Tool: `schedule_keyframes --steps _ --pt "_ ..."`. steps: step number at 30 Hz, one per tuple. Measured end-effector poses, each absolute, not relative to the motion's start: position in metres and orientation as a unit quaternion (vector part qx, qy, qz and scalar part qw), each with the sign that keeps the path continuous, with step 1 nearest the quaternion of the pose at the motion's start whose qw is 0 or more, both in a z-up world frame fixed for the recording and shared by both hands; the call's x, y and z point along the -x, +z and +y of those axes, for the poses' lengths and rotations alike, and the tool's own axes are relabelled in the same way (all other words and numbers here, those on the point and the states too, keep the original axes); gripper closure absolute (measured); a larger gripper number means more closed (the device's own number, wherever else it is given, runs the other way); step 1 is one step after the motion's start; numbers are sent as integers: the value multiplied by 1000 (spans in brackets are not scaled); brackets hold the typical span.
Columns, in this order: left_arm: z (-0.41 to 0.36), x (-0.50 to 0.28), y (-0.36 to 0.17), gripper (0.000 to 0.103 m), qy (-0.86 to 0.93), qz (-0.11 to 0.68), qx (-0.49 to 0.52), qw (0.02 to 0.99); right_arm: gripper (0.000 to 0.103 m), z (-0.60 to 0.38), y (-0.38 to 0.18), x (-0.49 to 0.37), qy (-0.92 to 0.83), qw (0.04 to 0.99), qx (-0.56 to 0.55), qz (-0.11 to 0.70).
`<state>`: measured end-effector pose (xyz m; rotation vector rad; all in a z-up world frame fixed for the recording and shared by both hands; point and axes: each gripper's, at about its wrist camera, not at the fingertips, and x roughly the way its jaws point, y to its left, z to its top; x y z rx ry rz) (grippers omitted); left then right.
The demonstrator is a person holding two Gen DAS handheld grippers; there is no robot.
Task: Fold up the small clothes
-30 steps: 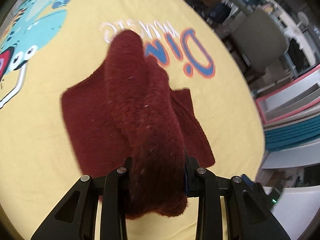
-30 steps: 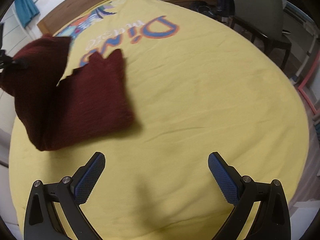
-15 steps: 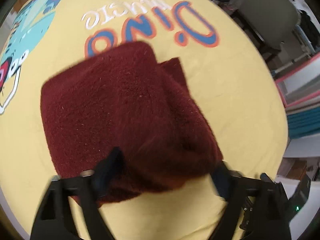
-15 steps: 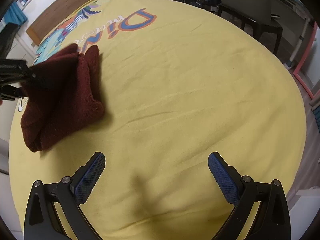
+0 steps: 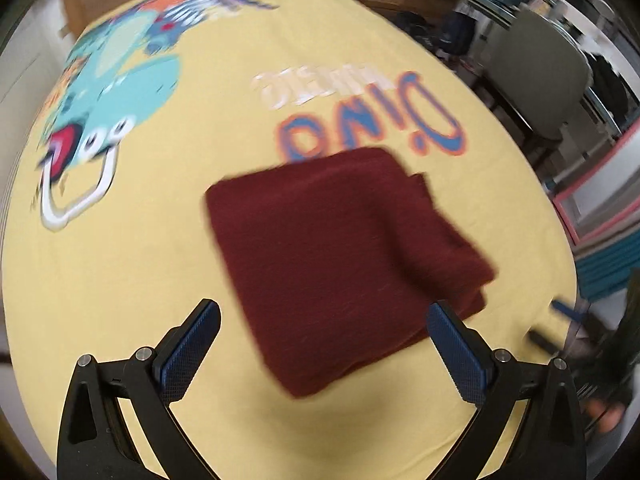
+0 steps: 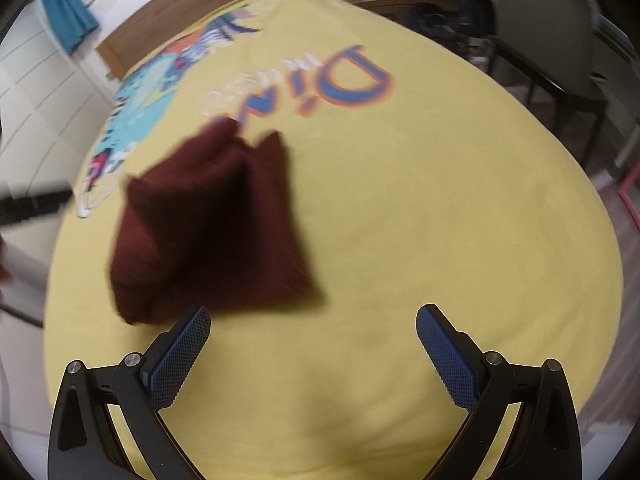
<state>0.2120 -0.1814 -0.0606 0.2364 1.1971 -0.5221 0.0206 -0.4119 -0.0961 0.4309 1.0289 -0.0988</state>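
Home bedroom, kid's by the look; yellow bedspread with cartoon dinosaur print fills the frame; wooden headboard top centre; grey chair upper right; white drawer fronts and book shelf upper left.

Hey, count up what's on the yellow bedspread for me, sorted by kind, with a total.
Folded dark red knit garments: 1
Grippers above the yellow bedspread, fingers spread, holding nothing: 2, left gripper and right gripper
Total: 3
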Motion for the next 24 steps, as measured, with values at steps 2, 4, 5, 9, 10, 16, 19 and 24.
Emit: schedule_keyframes --steps 2,4,5,9,10,16,19,24 --pt "-156 -210 -69 1 -235 568 -83 784 0 -401 -78 -44 -26 854 -182 487" --pt "-133 -208 -80 1 -224 580 -62 780 0 -389 -60 -70 -8 859 -158 487" --pt "-122 -205 -82 1 -218 585 -58 779 1 -381 -52 -86 2 859 -146 490" --pt "-89 -196 -96 1 -208 600 -36 772 9 -353 -42 -152 57 838 -146 522" --pt "-80 -193 -93 1 -209 604 -30 768 12 -348 -45 -165 65 830 -150 534" --pt "-65 -187 -98 1 -213 612 -32 761 33 -324 -103 -218 54 757 -134 637" --pt "-64 -184 -104 1 -220 614 -40 757 65 -325 -131 -216 47 732 -139 666" --pt "-63 -188 -107 1 -213 608 -46 764 77 -342 -135 -196 59 747 -193 634"
